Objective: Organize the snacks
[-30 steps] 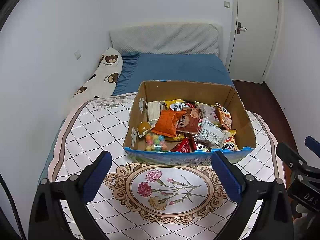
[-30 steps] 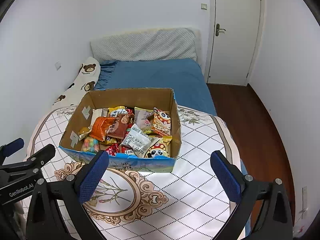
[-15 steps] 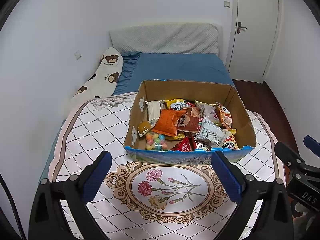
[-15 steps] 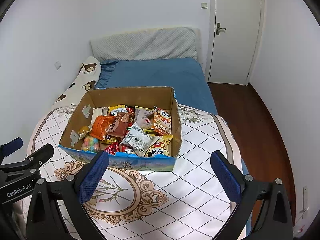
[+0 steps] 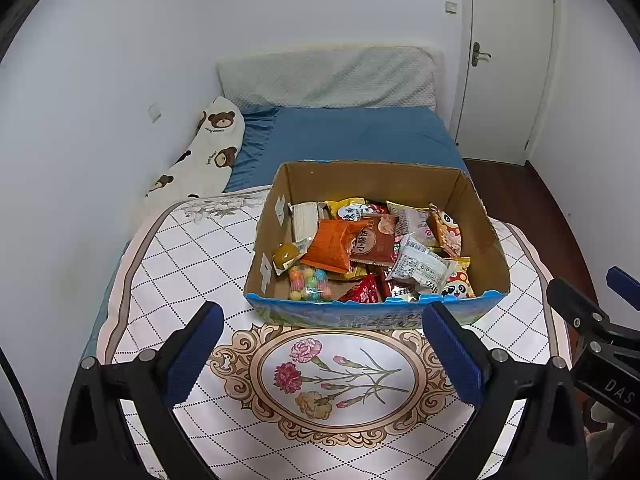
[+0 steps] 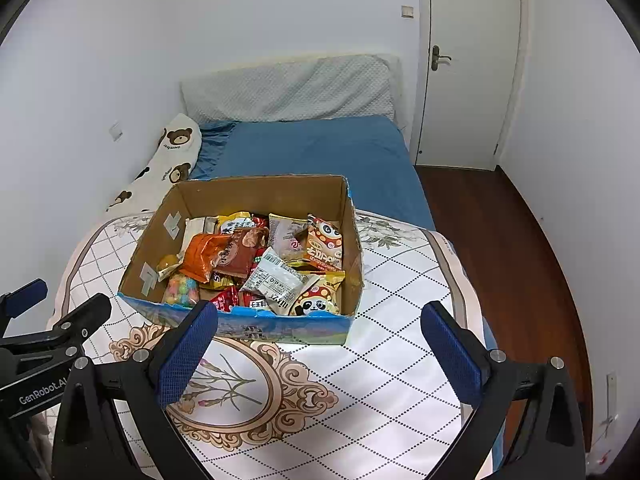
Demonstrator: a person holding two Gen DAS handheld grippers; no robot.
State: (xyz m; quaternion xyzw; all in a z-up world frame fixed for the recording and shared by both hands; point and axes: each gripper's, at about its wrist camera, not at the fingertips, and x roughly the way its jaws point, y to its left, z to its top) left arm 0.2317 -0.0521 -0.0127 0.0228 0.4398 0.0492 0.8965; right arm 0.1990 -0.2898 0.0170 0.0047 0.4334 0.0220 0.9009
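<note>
An open cardboard box (image 5: 484, 216) (image 6: 156, 240) with a blue front holds several snack packets. An orange packet (image 5: 332, 246) (image 6: 204, 254) lies on top beside a brown one (image 5: 374, 242), with a white barcode packet (image 5: 420, 270) (image 6: 274, 278), a bag of coloured candy balls (image 5: 310, 282) (image 6: 182, 290) and a panda packet (image 6: 316, 300). My left gripper (image 5: 322, 354) is open and empty, just in front of the box. My right gripper (image 6: 318, 352) is open and empty, in front of the box's right corner.
The box stands on a table with a floral quilted cloth (image 5: 336, 380) (image 6: 400, 360). Behind it is a blue bed (image 5: 352, 132) with a bear-print pillow (image 5: 204, 152). A white door (image 6: 464, 64) and wooden floor (image 6: 504, 248) are at right.
Both grippers have moved slightly back and up from the box; the box sits a little higher in both views. Both stay open and empty.
</note>
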